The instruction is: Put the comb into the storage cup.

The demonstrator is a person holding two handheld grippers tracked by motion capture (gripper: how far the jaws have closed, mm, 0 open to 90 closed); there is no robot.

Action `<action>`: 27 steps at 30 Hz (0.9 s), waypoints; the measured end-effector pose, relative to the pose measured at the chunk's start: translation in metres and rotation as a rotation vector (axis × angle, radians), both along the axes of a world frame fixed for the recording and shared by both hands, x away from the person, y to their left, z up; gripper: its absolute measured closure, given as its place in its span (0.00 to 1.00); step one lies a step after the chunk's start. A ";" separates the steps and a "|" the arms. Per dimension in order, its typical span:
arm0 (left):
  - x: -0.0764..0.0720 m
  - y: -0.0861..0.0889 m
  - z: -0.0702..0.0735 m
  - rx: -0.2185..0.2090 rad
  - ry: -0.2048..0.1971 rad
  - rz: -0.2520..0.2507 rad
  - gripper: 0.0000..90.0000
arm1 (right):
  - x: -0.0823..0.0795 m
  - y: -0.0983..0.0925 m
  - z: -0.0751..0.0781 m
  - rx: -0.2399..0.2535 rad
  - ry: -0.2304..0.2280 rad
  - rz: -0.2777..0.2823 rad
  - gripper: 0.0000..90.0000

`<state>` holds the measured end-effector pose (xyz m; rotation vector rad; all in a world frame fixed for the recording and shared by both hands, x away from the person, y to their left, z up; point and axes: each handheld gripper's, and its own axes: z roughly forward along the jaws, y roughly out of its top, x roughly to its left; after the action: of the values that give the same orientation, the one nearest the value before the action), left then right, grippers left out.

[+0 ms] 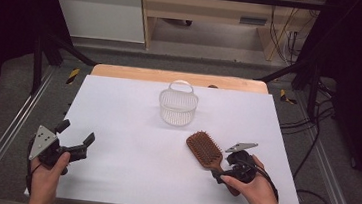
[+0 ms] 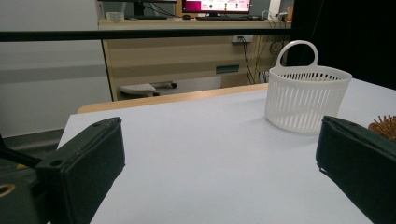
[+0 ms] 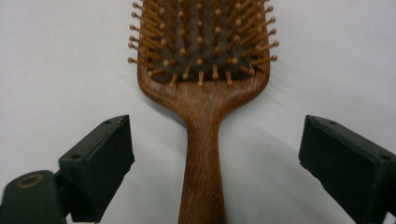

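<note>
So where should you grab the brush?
By the handle. The brush lies flat, bristles up, with its narrow handle pointing at the right tool. That tool's open jaws already stand either side of the handle, so close from both sides there; the head looks too wide.

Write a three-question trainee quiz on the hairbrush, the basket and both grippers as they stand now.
1. True or false: the right gripper is clamped on the hairbrush handle.
2. Which way do the hairbrush bristles face: A up, B down?
3. What lies inside the white basket?

Key
1. False: the jaws stand wide on either side of the handle, not touching it.
2. A.
3. Nothing visible; it looks empty. The left gripper is open too, apart from both things.
</note>
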<state>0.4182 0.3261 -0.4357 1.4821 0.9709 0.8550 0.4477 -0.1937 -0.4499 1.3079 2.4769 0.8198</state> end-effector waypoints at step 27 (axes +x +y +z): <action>0.000 -0.002 0.000 0.010 -0.001 0.001 0.02 | 0.006 0.011 -0.005 -0.095 0.068 0.032 0.67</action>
<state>0.4185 0.3245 -0.4358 1.4897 0.9676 0.8620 0.4536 -0.1829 -0.4550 1.2869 2.5617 0.6667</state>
